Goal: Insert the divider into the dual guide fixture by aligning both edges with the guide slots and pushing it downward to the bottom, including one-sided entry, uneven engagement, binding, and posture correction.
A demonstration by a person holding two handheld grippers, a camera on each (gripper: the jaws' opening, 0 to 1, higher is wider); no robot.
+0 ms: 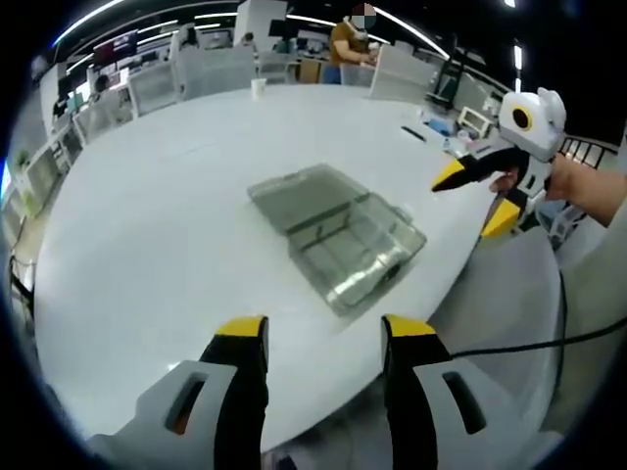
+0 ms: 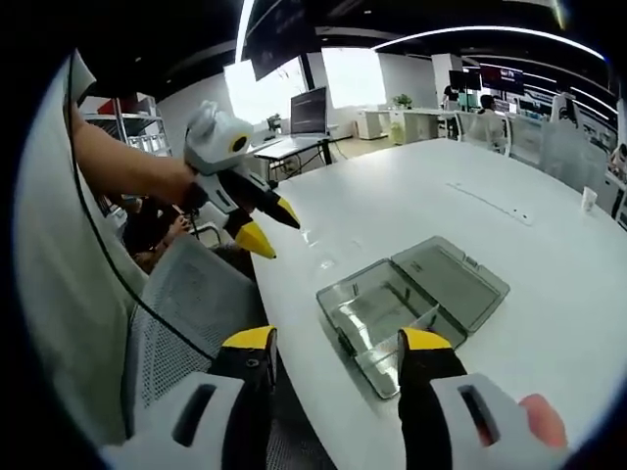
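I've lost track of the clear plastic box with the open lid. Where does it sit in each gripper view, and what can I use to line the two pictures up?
Left gripper view: the clear plastic box lies mid-picture on the white table, above the left gripper.
Right gripper view: it lies right of centre, just above the right gripper, near the table's edge.
Shared landmark: the white table's curved near edge.
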